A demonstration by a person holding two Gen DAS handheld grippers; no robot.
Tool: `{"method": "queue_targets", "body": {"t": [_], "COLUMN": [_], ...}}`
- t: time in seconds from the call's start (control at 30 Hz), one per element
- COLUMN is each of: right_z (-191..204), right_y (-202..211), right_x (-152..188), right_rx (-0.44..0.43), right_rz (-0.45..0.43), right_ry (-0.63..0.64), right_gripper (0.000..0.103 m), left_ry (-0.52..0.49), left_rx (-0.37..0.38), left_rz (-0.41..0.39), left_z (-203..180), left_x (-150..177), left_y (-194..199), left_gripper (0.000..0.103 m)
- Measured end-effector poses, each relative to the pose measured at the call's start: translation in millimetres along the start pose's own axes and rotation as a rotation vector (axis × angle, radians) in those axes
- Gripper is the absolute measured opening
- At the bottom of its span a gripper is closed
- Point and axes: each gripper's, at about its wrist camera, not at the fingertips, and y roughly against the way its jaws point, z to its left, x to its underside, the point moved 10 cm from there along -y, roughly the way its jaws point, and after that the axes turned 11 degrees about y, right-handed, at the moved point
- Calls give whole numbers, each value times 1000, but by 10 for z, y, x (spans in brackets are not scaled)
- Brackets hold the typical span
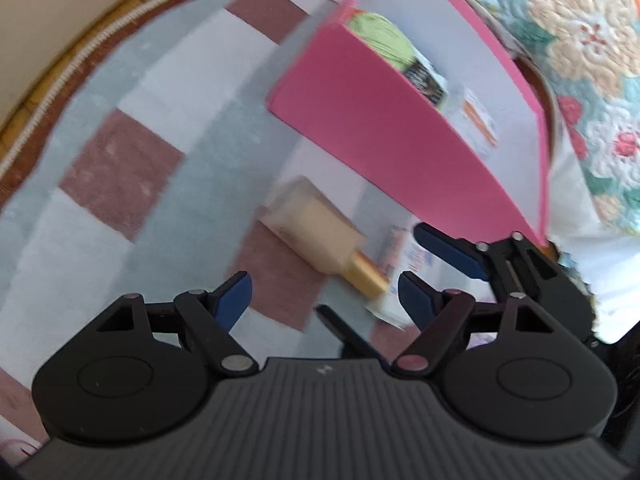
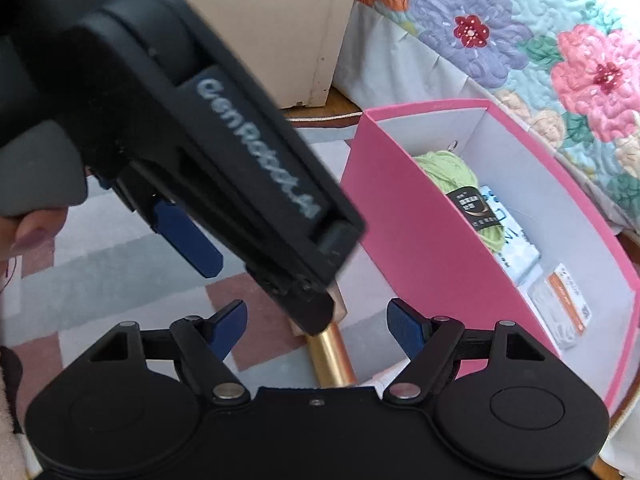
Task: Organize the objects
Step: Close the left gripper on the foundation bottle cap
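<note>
A beige bottle with a gold cap [image 1: 320, 236] lies on the checked rug in front of a pink box [image 1: 380, 132]. The box holds a green yarn ball [image 1: 384, 36], and small white packets [image 2: 560, 300] show inside it in the right wrist view. My left gripper [image 1: 324, 300] is open and empty, just short of the bottle. My right gripper [image 2: 316, 328] is open with the gold cap [image 2: 332, 356] between its fingers; the bottle's body is hidden there behind the left gripper's body [image 2: 224, 160]. The right gripper's blue fingers [image 1: 452, 252] show at the right of the left wrist view.
A white printed packet [image 1: 408, 264] lies on the rug under the cap. A flowered quilt [image 2: 540, 40] on a bed runs along the right behind the box. A beige cabinet [image 2: 288, 20] stands at the back. The rug's [image 1: 120, 160] edge meets wood floor at the far left.
</note>
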Motion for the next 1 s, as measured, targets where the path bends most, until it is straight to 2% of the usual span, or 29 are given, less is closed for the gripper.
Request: {"method": "queue_targets", "body": {"t": [0.1,0.17,0.33,0.4,0.47,0.53,0.63,0.8,0.9,1.0], "right_z": [8,16,47,30,-19,-42,-50,-87,-38,104], "right_y": [-110,-189,-339,-373,-366,-335,-304,-207,-145,-57], "right_x": [19,46,115,140,182,211,277,458,537,557], "right_rx": [-19,-31,-49,-48,-44,-53,-42,-110,-135,-87], "right_rz": [-1,3,23,35,78,93,58,69,92,135], "right_ry": [-3,-13,-28,-69,-186,-321,-468,-733,-773,-727], "right_gripper": [74,64,59,55,43,42,42,42,42,41], "left_ry": [-21,-8,-27,-25,-9,-16,-48,14,10,-5], "left_rx": [7,12,24,45,67,48,41,111,132,108], "left_rz": [-46,-48,-71,-77,-71,-95,-110,-38,-8,17], "left_z": [52,87,21,-19,-57,-68,-82,-9,-29,-40], "left_x": [-8,1,13,36,73,80,85,119,181,260], "left_y": [-51,-109,-239,-287,-353,-360,-318,-256,-252,-287], "left_gripper": [73,64,53,47,38,39,36,30,27,27]}}
